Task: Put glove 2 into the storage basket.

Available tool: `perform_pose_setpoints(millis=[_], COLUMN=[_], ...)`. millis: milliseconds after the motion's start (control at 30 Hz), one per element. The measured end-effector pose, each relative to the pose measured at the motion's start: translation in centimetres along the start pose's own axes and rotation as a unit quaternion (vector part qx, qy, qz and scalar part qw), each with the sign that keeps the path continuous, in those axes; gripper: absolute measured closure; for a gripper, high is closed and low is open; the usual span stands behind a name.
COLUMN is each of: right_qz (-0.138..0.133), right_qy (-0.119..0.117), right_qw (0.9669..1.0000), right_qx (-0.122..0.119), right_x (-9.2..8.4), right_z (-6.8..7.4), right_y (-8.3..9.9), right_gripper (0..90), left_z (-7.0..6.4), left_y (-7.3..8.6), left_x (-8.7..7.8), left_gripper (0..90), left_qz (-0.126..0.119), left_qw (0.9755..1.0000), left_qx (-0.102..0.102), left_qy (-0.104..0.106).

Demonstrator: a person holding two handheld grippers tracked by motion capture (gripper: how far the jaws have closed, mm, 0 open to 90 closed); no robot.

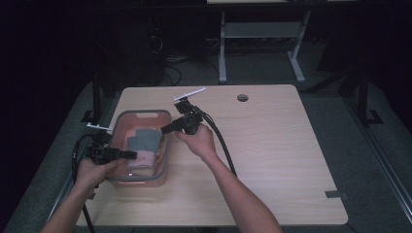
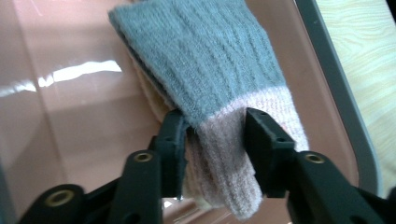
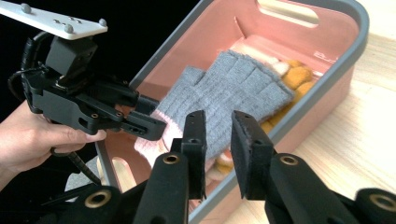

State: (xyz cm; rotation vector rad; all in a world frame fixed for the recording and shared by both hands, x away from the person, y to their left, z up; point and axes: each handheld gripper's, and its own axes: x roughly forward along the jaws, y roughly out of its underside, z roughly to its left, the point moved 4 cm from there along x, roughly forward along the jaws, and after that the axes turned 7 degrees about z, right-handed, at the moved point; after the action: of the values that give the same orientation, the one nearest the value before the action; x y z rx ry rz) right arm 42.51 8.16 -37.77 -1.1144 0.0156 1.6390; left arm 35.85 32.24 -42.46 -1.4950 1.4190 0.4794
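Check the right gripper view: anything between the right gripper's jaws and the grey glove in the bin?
The bin's grey rim crosses that stretch. The right gripper hovers outside it with nothing between its jaws; the grey glove lies inside.

Bin near the counter's left edge, glove lying in bin atop other items, left tongs inside bin at glove's cuff, right tongs over bin's right rim.
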Motion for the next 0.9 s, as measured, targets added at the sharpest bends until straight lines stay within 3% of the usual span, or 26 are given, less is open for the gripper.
perform_pose_setpoints(millis=[167,333,467,767,900], right_qz=[0.0,-0.006,-0.01,-0.019,-0.022], right_qy=[0.002,0.004,0.006,0.009,0.014], right_qw=[1.0,1.0,0.9999,0.9998,0.9997], right_qx=[-0.003,-0.006,-0.005,0.0,-0.001], right_x=[-0.5,-1.0,-1.5,-2.7,-3.5], right_z=[-0.2,-0.4,-0.6,-1.5,-2.0], right_y=[0.1,0.3,0.6,1.3,1.5], right_gripper=[74.5,74.4,73.7,72.3,70.9], left_z=[-0.1,0.0,0.3,0.3,-0.3], left_y=[-0.5,-0.8,-0.7,-1.2,-1.7], left_x=[-0.5,-0.6,-0.7,-1.6,-2.2], left_gripper=[48.4,47.3,45.2,42.8,42.8], left_qz=[-0.008,-0.006,-0.008,-0.02,-0.032], left_qw=[1.0,0.9999,0.9997,0.9994,0.9992], left_qx=[-0.003,-0.006,-0.019,-0.017,-0.012], left_qy=[-0.003,-0.011,-0.012,-0.023,-0.02])
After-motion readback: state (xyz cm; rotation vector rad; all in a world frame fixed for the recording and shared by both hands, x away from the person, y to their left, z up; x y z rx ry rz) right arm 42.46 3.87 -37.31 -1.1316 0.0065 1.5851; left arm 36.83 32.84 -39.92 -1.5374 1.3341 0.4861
